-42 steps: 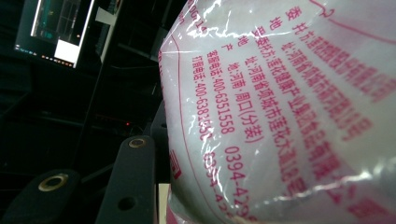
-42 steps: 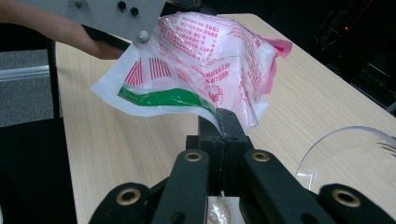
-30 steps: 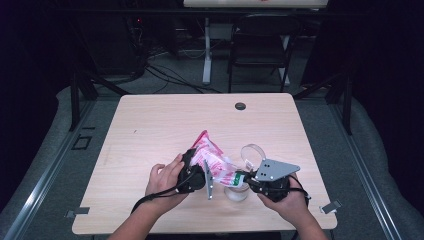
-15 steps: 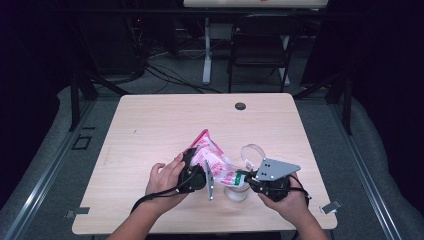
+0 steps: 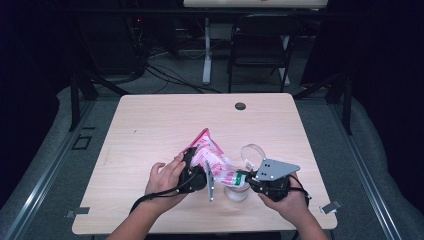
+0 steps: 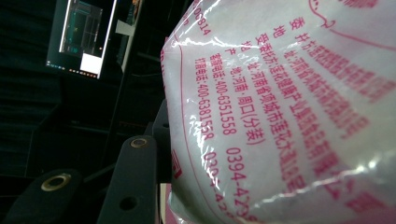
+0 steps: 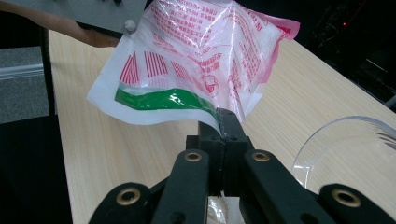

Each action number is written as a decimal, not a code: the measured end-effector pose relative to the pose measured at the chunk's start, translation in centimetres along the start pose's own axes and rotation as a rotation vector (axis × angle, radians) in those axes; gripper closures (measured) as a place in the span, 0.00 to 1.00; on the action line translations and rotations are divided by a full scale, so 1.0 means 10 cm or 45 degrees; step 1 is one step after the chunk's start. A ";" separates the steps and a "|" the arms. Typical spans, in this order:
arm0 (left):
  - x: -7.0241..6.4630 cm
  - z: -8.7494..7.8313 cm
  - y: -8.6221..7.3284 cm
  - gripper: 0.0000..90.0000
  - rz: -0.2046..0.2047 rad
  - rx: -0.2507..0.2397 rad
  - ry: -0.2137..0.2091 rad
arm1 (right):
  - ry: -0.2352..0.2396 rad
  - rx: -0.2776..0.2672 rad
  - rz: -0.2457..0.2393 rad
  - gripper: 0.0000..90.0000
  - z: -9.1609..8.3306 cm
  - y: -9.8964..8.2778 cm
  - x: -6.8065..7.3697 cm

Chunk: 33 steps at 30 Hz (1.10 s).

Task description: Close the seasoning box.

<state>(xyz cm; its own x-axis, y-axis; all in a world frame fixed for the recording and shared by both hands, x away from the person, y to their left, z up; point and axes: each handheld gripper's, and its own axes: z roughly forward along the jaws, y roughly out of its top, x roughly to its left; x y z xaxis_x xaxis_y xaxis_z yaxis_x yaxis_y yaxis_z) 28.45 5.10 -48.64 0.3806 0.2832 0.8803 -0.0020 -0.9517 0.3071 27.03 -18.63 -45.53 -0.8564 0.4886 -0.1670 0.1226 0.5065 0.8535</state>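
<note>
Holding a pink-and-white plastic bag [image 5: 212, 162] up off the table [image 5: 150, 130] between the two grippers. Right gripper [image 7: 219, 122] is clamped tight on the bag's green-striped edge, with a clear cup [image 7: 355, 154] just off to the side of its jaws. Left gripper [image 5: 196, 176] seems to be hugging the bag's fat middle. Looks like the grabbing is done; opening or pouring into the cup hasn't started, I'd say.

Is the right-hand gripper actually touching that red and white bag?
Touching. In the right gripper view, the right gripper has its black jaws closed on the bag, pinching its lower edge by the green stripe.
</note>
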 end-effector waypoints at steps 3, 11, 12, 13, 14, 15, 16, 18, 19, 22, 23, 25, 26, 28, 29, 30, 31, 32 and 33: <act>0.00 -0.01 0.01 0.68 0.002 0.006 0.004 | -0.002 0.003 0.003 1.00 0.00 -0.01 -0.01; 0.01 -0.02 0.02 0.68 0.016 0.003 0.024 | -0.003 0.001 0.004 1.00 0.00 -0.01 -0.01; 0.01 -0.02 0.02 0.68 0.019 0.003 0.025 | -0.003 0.001 0.005 1.00 -0.01 -0.01 -0.01; 0.01 -0.02 0.02 0.68 0.020 -0.001 0.021 | -0.006 0.003 0.003 1.00 -0.01 -0.01 -0.01; 0.01 -0.02 0.02 0.68 0.020 -0.001 0.021 | -0.006 0.003 0.003 1.00 -0.01 -0.01 -0.01; 0.02 -0.02 0.03 0.68 0.023 -0.006 0.026 | -0.007 0.003 0.004 1.00 -0.01 -0.01 -0.01; 0.02 -0.02 0.03 0.68 0.027 -0.007 0.028 | -0.007 0.002 0.004 1.00 -0.01 -0.01 -0.01; 0.02 -0.02 0.03 0.68 0.028 -0.008 0.029 | -0.006 0.003 0.003 1.00 -0.01 -0.01 -0.01; 0.02 -0.02 0.03 0.68 0.030 -0.007 0.031 | -0.007 0.002 0.003 1.00 -0.01 -0.01 -0.01; 0.02 -0.03 0.04 0.68 0.029 -0.005 0.033 | -0.010 0.002 0.006 1.00 -0.01 -0.01 -0.02; 0.03 -0.03 0.04 0.68 0.033 -0.004 0.035 | -0.010 0.002 0.006 1.00 -0.01 -0.01 -0.02; 0.03 -0.03 0.04 0.68 0.040 -0.006 0.041 | -0.005 0.000 0.008 1.00 -0.02 -0.01 -0.02; 0.03 -0.03 0.05 0.68 0.040 -0.006 0.041 | -0.006 0.001 0.008 1.00 -0.02 -0.01 -0.02; 0.04 -0.04 0.05 0.68 0.042 -0.007 0.044 | -0.010 -0.001 0.008 1.00 -0.02 -0.01 -0.02; 0.04 -0.04 0.06 0.68 0.048 -0.010 0.047 | -0.011 -0.002 0.009 1.00 -0.02 -0.01 -0.02; 0.04 -0.04 0.06 0.68 0.048 -0.010 0.047 | -0.011 -0.002 0.009 1.00 -0.02 -0.01 -0.02; 0.04 -0.04 0.06 0.68 0.047 -0.016 0.049 | -0.011 -0.005 0.010 1.00 -0.03 -0.01 -0.03; 0.04 -0.04 0.06 0.68 0.047 -0.016 0.049 | -0.011 -0.005 0.010 1.00 -0.03 -0.01 -0.03; 0.04 -0.04 0.06 0.68 0.046 -0.016 0.051 | -0.011 -0.005 0.010 1.00 -0.03 -0.01 -0.03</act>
<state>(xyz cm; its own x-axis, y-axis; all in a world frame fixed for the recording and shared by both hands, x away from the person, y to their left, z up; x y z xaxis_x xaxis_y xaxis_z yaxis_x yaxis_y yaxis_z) 28.21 4.66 -47.95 0.3430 0.2533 0.9045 -0.0269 -0.9599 0.2791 27.11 -19.04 -45.47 -0.8509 0.4989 -0.1644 0.1277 0.4999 0.8566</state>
